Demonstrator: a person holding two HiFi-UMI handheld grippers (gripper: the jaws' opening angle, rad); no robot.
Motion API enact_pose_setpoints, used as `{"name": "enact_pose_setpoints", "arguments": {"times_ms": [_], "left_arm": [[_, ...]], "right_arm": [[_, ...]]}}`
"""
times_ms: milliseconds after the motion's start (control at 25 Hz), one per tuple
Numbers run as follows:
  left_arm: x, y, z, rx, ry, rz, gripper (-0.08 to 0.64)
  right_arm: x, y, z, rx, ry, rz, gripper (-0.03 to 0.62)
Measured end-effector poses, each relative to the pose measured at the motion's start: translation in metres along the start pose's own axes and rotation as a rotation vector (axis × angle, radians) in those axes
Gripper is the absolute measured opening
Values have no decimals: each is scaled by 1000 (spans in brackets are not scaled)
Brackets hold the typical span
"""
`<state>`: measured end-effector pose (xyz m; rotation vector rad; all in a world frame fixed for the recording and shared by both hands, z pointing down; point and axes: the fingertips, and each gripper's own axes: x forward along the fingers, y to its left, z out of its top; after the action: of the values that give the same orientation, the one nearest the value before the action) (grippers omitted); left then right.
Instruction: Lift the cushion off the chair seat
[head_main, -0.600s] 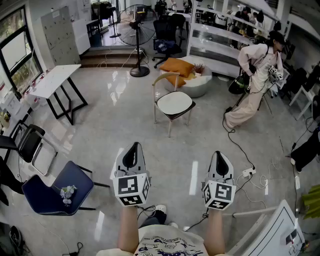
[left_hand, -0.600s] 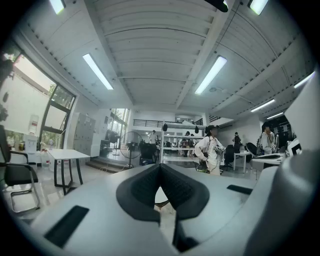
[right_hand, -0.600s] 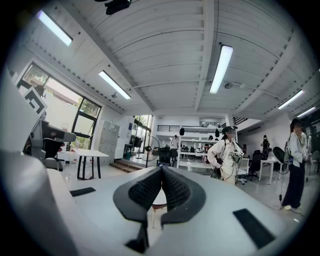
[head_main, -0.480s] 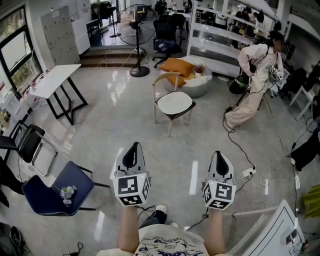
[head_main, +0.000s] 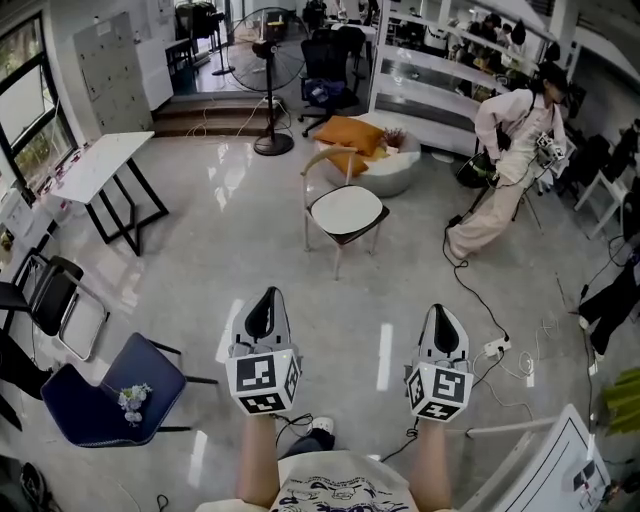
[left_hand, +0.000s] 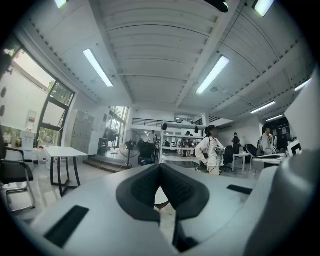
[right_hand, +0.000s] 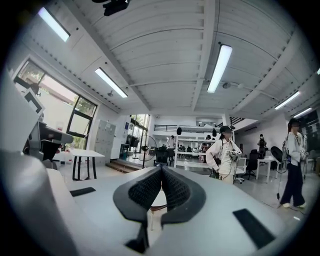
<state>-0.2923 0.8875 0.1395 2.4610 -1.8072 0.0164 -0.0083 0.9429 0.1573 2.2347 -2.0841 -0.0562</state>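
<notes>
A wooden armchair (head_main: 322, 160) stands on the floor several steps ahead, with a flat white cushion (head_main: 346, 209) on its seat. My left gripper (head_main: 266, 296) and right gripper (head_main: 441, 312) are held level side by side, well short of the chair, both shut and empty. In the left gripper view the black pads (left_hand: 145, 186) meet at the left gripper's tip (left_hand: 159, 167), and a sliver of the white cushion (left_hand: 161, 196) shows below them. The right gripper (right_hand: 161, 169) shows the same in its own view, its pads (right_hand: 176, 191) closed over the cushion (right_hand: 158, 198).
An orange pillow (head_main: 352, 133) lies on a white pouf behind the chair. A person in white (head_main: 505, 150) walks at the right, with cables and a power strip (head_main: 495, 347) on the floor. A blue chair (head_main: 150, 372), a black folding chair (head_main: 55, 300), a white table (head_main: 100, 165) and a fan (head_main: 270, 60) stand at the left.
The head view has shifted a little, so the furniture at the left sits lower and further left. Both grippers keep their place and stay shut.
</notes>
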Motion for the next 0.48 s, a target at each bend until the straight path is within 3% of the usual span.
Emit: {"name": "enact_pose_setpoints", "arguments": {"times_ms": [320, 480], "left_arm": [[40, 21, -6, -24, 0, 6, 14], [56, 34, -4, -32, 9, 20, 75]], "right_arm": [[37, 9, -5, 21, -4, 0, 58], [54, 16, -7, 18, 20, 19, 89]]}}
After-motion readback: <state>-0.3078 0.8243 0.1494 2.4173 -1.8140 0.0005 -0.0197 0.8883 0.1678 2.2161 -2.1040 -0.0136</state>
